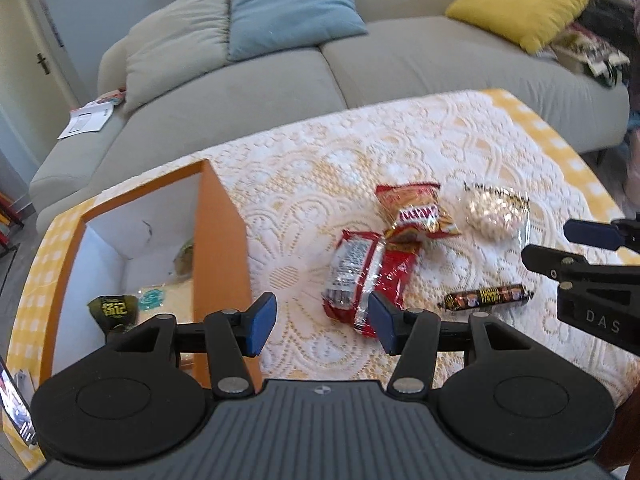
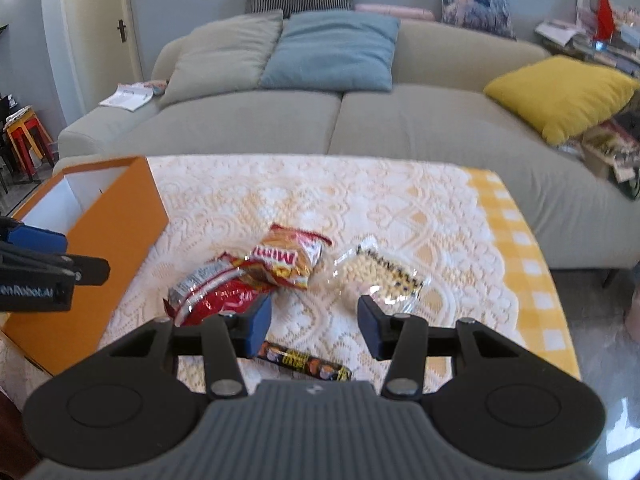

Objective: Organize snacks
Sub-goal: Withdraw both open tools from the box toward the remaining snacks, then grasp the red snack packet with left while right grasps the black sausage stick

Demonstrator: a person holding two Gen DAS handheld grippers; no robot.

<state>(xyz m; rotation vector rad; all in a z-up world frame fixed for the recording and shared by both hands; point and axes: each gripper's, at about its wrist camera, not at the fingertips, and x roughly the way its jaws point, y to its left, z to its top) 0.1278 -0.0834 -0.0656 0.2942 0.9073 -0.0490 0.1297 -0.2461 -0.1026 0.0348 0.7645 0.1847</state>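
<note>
An orange box (image 1: 218, 240) (image 2: 108, 248) with a white inside stands at the table's left; it holds a dark packet (image 1: 114, 308) and a teal-printed packet (image 1: 154, 298). On the lace cloth lie a red foil bag (image 1: 362, 276) (image 2: 212, 292), a red-yellow snack bag (image 1: 416, 210) (image 2: 290, 258), a clear bag of pale puffs (image 1: 494, 212) (image 2: 378, 274) and a dark candy roll (image 1: 486, 296) (image 2: 304, 362). My left gripper (image 1: 322, 322) is open and empty, just before the red foil bag. My right gripper (image 2: 314, 326) (image 1: 560, 248) is open and empty above the candy roll.
A grey sofa (image 2: 340, 120) with grey, blue and yellow cushions runs behind the table. The yellow-checked tablecloth edge (image 2: 532, 272) marks the table's right side. Papers (image 2: 128, 96) lie on the sofa's left arm. Red and yellow stools (image 2: 24, 136) stand far left.
</note>
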